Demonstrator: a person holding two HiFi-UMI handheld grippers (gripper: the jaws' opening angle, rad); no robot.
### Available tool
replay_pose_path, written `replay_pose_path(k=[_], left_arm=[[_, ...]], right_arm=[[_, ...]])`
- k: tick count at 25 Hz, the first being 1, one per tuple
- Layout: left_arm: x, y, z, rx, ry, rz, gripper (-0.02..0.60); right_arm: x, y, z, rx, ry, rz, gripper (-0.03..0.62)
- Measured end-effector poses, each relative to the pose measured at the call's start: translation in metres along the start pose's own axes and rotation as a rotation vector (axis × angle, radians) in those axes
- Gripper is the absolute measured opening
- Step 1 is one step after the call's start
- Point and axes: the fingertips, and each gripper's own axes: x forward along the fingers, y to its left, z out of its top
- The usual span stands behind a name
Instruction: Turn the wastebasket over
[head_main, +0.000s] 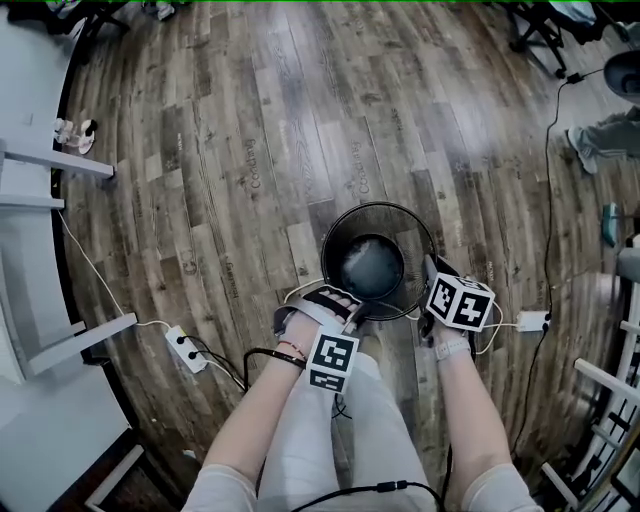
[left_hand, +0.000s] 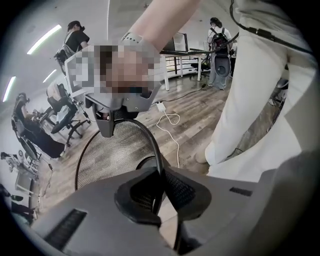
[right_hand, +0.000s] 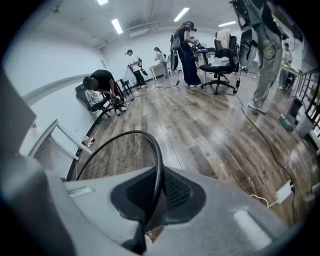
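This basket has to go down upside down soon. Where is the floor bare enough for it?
The widest bare floor lies beyond the wastebasket, between the white bars on the left and the black cable on the right. It is crowded by the power strip at lower left and the white plug at lower right.

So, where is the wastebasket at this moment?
In the head view, low centre, the wastebasket is before the person's legs; the left gripper and right gripper clamp its rim.
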Motion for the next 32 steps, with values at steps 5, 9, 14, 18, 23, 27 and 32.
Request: replay_pose_path(k=[5,9,14,18,23,27,32], left_arm=[[-0.035,0.002,0.012,0.025,0.031,0.030,0.021],[-0.067,-0.001,0.026,0.034,0.054,0.047,0.021],[-0.105,-0.001,0.047,0.070,0.088,0.071,0.021],[-0.133,0.001,0.065,0.090,0.106,0.090,0.021],[-0.164,-0.003,0.088,0.127,0.119,0.105,0.021],[-0.189,0.001,0.106,0.155,0.128,0.113,0.021],[-0.221,0.005,0.125,0.169,0.129,0.113,0.021]], right_arm=[[-0.036,0.016,0.018,-0.022,-0.041,0.010,0.023],[-0.070,0.030,0.025,-0.011,-0.071,0.023,0.023],[-0.113,0.041,0.038,0.008,-0.118,0.051,0.023],[-0.147,0.047,0.048,0.035,-0.149,0.064,0.025],[-0.188,0.053,0.054,0.045,-0.185,0.073,0.026],[-0.219,0.056,0.066,0.056,-0.212,0.078,0.026],[-0.253,0.065,0.079,0.076,-0.225,0.091,0.028]])
